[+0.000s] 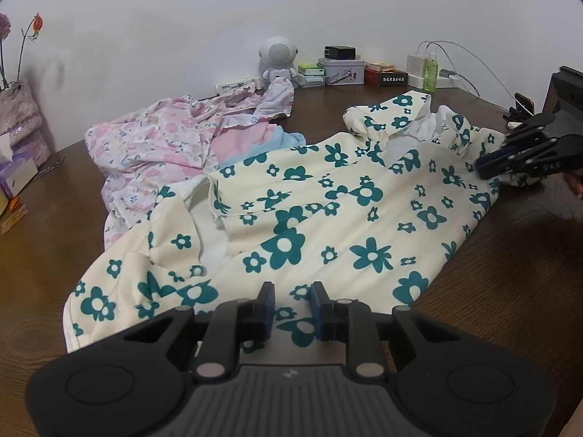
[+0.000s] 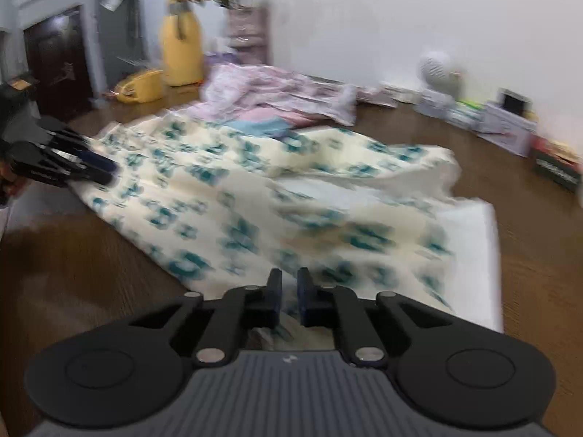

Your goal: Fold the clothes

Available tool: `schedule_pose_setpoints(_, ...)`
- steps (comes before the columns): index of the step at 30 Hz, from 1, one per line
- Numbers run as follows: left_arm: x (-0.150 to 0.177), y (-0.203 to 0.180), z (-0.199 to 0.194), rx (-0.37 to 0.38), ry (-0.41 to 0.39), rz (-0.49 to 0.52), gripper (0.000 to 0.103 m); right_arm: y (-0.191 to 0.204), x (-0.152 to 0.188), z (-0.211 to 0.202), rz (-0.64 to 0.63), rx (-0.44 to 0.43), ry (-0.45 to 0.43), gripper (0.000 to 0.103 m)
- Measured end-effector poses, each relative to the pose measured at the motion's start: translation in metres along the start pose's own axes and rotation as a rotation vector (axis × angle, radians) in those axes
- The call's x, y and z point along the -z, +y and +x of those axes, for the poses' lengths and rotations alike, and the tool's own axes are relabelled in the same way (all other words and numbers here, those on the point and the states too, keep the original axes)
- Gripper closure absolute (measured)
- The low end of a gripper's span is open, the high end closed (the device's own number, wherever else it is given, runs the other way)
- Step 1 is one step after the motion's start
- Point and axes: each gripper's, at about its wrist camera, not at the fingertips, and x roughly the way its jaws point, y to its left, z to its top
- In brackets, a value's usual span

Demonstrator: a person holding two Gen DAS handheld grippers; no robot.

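Nearest in the left wrist view, the left tool (image 1: pixel 291 300) sits low over the hem of the cream garment with teal flowers (image 1: pixel 328 218), jaws narrowed to a small gap with cloth lying between them; whether the pads actually pinch it cannot be told. In its own view the right tool (image 2: pixel 289 287) is nearly closed at the garment's opposite edge; from the left view it appears clamped on the ruffled cuff. The garment lies spread on the brown bench (image 1: pixel 510 291). Further back rests a pink floral pile (image 1: pixel 153 145). Judged step: securing both edges. The next move requires lifting both together and carrying them across evenly.
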Motion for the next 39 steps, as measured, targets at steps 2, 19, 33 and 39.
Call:
schedule_pose_setpoints(2, 0.0, 0.0, 0.0, -0.01, 0.005, 0.004, 0.082, -0.01, 0.004, -0.011, 0.043, 0.008, -0.01, 0.093)
schedule_pose_setpoints(19, -0.006, -0.002, -0.003, -0.085, 0.074, 0.073, 0.082, -0.027, 0.016, -0.034, -0.126, 0.009, 0.159, 0.082)
schedule_pose_setpoints(33, 0.0, -0.003, -0.006, -0.087, 0.053, 0.051, 0.082, -0.047, 0.013, -0.026, -0.156, 0.074, 0.151, 0.096)
schedule_pose_setpoints(39, 0.0, -0.002, -0.008, -0.083, 0.039, 0.038, 0.081, -0.045, 0.018, -0.038, -0.03, 0.079, 0.097, 0.09)
